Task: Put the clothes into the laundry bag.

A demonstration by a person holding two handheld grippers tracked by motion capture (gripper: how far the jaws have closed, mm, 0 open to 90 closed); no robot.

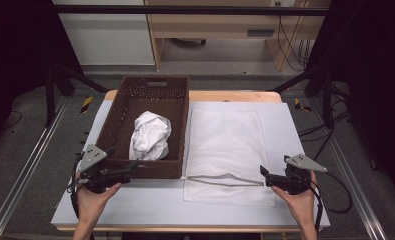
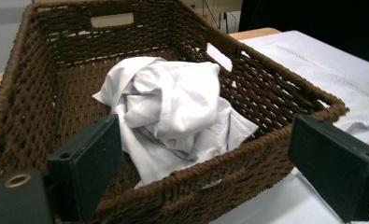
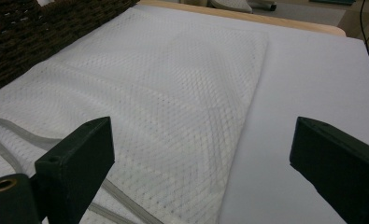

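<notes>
A brown wicker basket [image 1: 116, 116] [image 2: 275, 91] stands on the left half of the table, with a crumpled white cloth [image 1: 150, 135] [image 2: 173, 105] inside it. Flat beside it on the right lies a white mesh bag [image 1: 226, 150] [image 3: 163, 93] whose grey zipper band runs along the near end. My left gripper [image 1: 134, 167] [image 2: 210, 165] is open just in front of the basket's near wall, nothing between its jaws. My right gripper [image 1: 263, 176] [image 3: 201, 158] hovers open at the mesh bag's near right corner, holding nothing.
A pale sheet [image 1: 295, 125] covers the wooden table top [image 1: 230, 95]. Metal rails run along the floor on both sides. Shelving and cables stand beyond the far edge. Cables trail from both grippers.
</notes>
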